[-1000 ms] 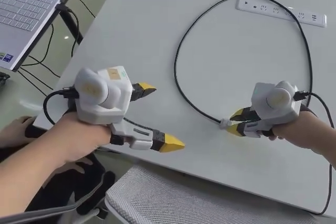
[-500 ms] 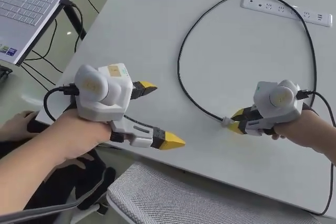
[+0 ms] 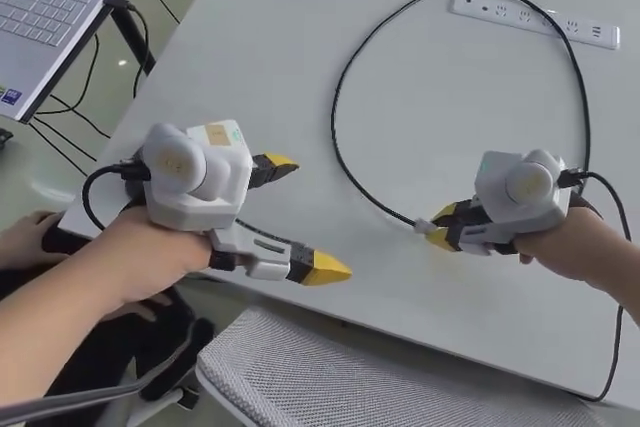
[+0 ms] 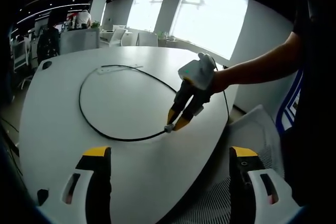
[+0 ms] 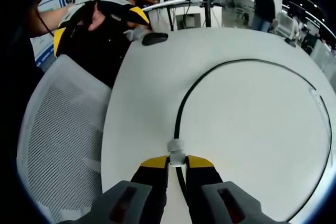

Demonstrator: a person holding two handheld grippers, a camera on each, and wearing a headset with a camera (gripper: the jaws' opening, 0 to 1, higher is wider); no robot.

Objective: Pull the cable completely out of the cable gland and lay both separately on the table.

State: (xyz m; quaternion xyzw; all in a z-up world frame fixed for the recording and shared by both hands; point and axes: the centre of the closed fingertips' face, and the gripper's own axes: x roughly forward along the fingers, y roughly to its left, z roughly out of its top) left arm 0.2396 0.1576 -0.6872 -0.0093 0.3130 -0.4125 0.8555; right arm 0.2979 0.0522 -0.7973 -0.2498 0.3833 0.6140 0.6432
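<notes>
Ana: Leftward a touch, that's where the right gripper (image 5: 177, 167) has edged, gland (image 5: 176, 149) along with it. The left gripper (image 3: 318, 216) hasn't budged.

Ben: Where's the gland now?

Ana: Near the worktop's (image 3: 260, 67) front edge, threaded on the cable (image 5: 181, 103), just off the right jaws. They're clenched on the cable behind it. The left jaws are spread wide, empty, well apart.

Ben: Risk?

Ana: Nothing holds the gland. On a pull I'd expect it to ride along, or the loop to drag.
</notes>
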